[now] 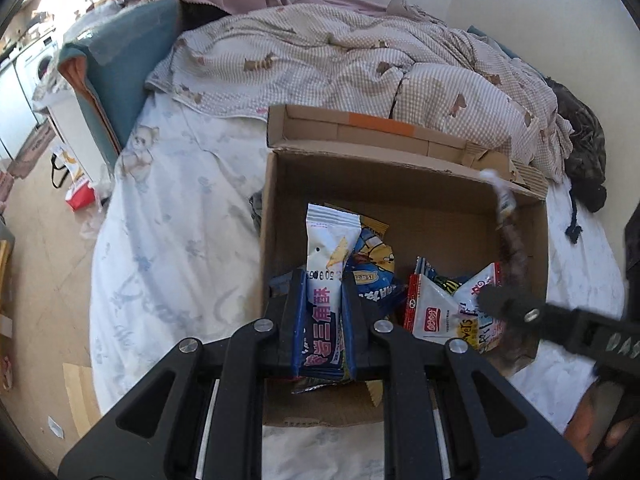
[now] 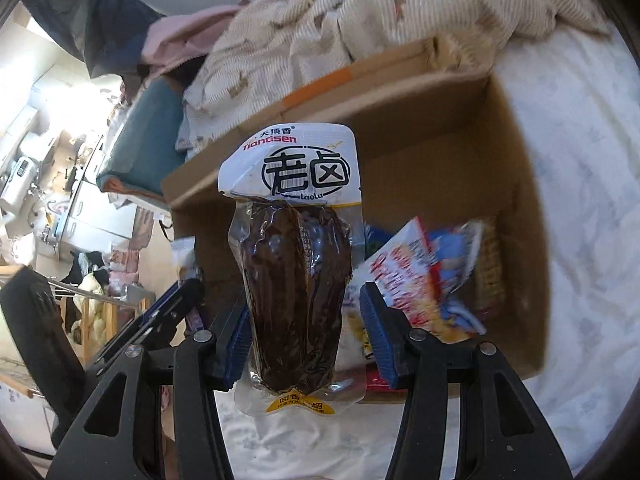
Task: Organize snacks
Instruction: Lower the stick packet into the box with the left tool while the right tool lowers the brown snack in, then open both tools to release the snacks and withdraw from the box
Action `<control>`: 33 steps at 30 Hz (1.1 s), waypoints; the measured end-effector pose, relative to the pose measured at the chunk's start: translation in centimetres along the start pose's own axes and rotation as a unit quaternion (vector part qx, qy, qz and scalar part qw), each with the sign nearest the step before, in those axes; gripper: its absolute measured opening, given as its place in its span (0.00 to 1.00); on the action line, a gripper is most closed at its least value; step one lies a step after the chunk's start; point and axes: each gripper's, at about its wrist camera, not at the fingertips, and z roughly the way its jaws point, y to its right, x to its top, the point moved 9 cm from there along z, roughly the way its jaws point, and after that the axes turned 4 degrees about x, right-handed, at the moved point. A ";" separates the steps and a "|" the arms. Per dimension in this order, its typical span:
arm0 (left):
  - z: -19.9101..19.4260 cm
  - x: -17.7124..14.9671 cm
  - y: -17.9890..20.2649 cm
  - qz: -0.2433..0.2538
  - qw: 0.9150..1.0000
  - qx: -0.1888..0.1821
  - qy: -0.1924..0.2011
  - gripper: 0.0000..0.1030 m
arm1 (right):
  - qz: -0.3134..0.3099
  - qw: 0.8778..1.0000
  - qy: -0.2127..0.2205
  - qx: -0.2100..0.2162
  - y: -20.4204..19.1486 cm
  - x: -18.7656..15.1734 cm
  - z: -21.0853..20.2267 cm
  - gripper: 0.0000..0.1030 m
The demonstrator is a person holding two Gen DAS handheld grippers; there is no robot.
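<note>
An open cardboard box [image 1: 416, 208] sits on the bed with several snack packets [image 1: 440, 308] inside. My left gripper [image 1: 323, 280] is shut on a white and blue snack packet [image 1: 326, 280] and holds it over the box's near left part. In the right wrist view the box [image 2: 448, 152] lies ahead. A vacuum pack of dark braised meat with a white header [image 2: 296, 264] stands between the jaws of my right gripper [image 2: 306, 320]. The jaws stand apart with a gap on the right side. The pack shows blurred in the left wrist view [image 1: 508, 236], over the box's right side.
A rumpled checked quilt [image 1: 360, 64] lies behind the box. A teal cushion [image 1: 128, 68] leans at the bed's left edge. White sheet [image 1: 172, 220] surrounds the box. The floor on the left holds a red and white bag [image 1: 78, 196].
</note>
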 end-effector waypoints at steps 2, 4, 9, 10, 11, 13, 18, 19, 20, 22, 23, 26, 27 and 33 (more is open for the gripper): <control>0.4 0.0 -0.1 -0.003 1.000 0.003 -0.005 0.14 | 0.016 1.000 -0.014 0.020 -0.3 -0.3 1.3 0.53; 0.7 -0.1 -0.5 -0.019 1.000 -0.002 -0.013 0.14 | 0.017 1.000 -0.010 0.019 -0.4 -0.2 1.8 0.57; 0.9 -0.2 -0.9 -0.020 1.000 0.007 -0.013 0.16 | 0.035 0.999 -0.002 0.034 -0.7 0.0 1.9 0.69; 0.8 -0.2 -0.9 -0.019 1.000 0.008 -0.014 0.23 | 0.040 0.998 0.002 0.037 -0.6 0.0 1.6 0.73; 0.7 -0.2 -0.9 -0.020 1.000 0.007 -0.014 0.36 | 0.040 0.998 0.010 0.040 -0.6 0.1 1.2 0.76; 0.3 -0.3 -0.5 -0.028 0.999 -0.015 -0.014 0.53 | 0.033 0.998 0.029 0.041 -0.8 0.5 0.1 0.85; -1.8 -0.4 0.0 -0.024 1.000 -0.011 0.011 0.84 | 0.024 0.998 0.049 0.039 -0.8 0.7 -2.1 0.88; -2.2 -0.6 0.2 -0.018 1.000 -0.015 0.012 0.84 | 0.018 0.998 0.052 0.036 -0.9 0.6 -2.5 0.88; -2.8 -0.7 0.3 -0.009 1.000 -0.011 0.014 0.84 | 0.013 0.998 0.056 0.030 -0.9 0.5 -2.9 0.88; -4.2 -0.7 0.1 0.004 0.999 0.009 0.034 0.84 | 0.004 0.997 0.069 0.017 -1.1 0.3 -4.0 0.90; -5.1 -0.6 -0.2 0.011 0.999 0.019 0.049 0.84 | 0.000 0.997 0.076 0.011 -1.2 0.1 -4.6 0.90; -7.5 -0.7 -1.2 0.016 0.996 0.038 0.082 0.84 | -0.018 0.996 0.091 -0.007 -1.7 -0.8 -6.2 0.91; -8.1 -0.9 -1.6 0.014 0.995 0.040 0.087 0.84 | -0.025 0.995 0.097 -0.008 -1.9 -1.2 -6.8 0.96; -11.0 -3.6 -3.7 0.004 0.994 0.050 0.096 1.00 | -0.066 0.989 0.130 -0.028 -2.6 -4.0 -9.5 0.99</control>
